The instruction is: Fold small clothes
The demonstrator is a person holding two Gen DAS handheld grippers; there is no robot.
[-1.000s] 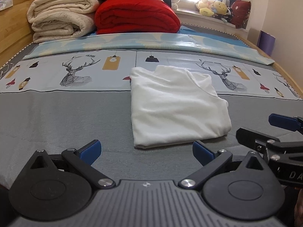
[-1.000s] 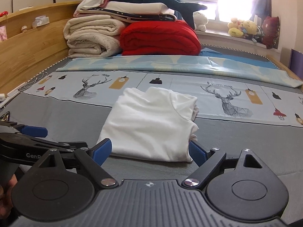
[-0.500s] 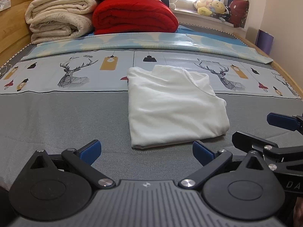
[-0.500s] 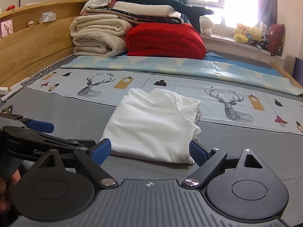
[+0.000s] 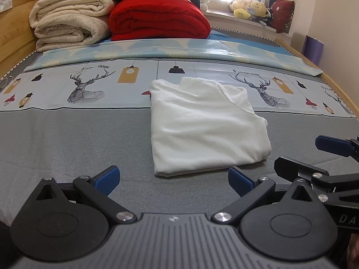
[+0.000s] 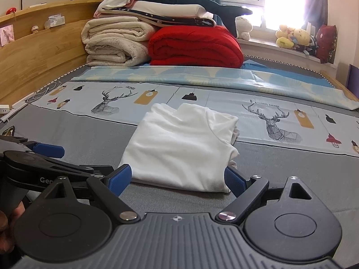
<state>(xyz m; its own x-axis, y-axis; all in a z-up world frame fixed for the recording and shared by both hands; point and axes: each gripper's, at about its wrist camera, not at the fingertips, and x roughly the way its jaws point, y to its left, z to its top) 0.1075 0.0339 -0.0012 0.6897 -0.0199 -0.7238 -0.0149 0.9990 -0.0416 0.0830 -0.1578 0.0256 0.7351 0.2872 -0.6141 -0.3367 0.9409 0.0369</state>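
Scene: a bed covered by a grey sheet point(image 5: 67, 148) with a pale blue printed band point(image 5: 89, 83) running across it.

1. At 10 o'clock in the left wrist view, a stack of cream blankets point(image 5: 67, 24) rests against the wooden headboard point(image 5: 11, 33).
2. Just beside it, toward 12 o'clock, lies a folded red quilt point(image 5: 159, 20). Flat folded bedding sits on top of both.
3. At centre, the white garment point(image 5: 206, 125) lies folded into a compact rectangle. Its far edge overlaps the printed band; its near edge rests on the grey sheet. Nothing touches it.
4. At 1 o'clock, plush toys point(image 5: 251, 9) line the window sill.

Left gripper point(image 5: 174, 177): jaws spread wide, blue pads empty. It sits at 6 o'clock, short of the garment's near edge, with the near-left corner of the fold roughly between the fingertips.

Right gripper point(image 6: 177, 177): jaws likewise spread wide and empty. In its own view the garment point(image 6: 181, 150) fills the gap between the pads at 12 o'clock; whether the right pad touches the cloth cannot be determined.

Cross-views: the right gripper point(image 5: 329, 154) appears at 3 o'clock in the left wrist view, and the left gripper point(image 6: 44, 157) at 9 o'clock in the right wrist view. The two tools are near each other, side by side.
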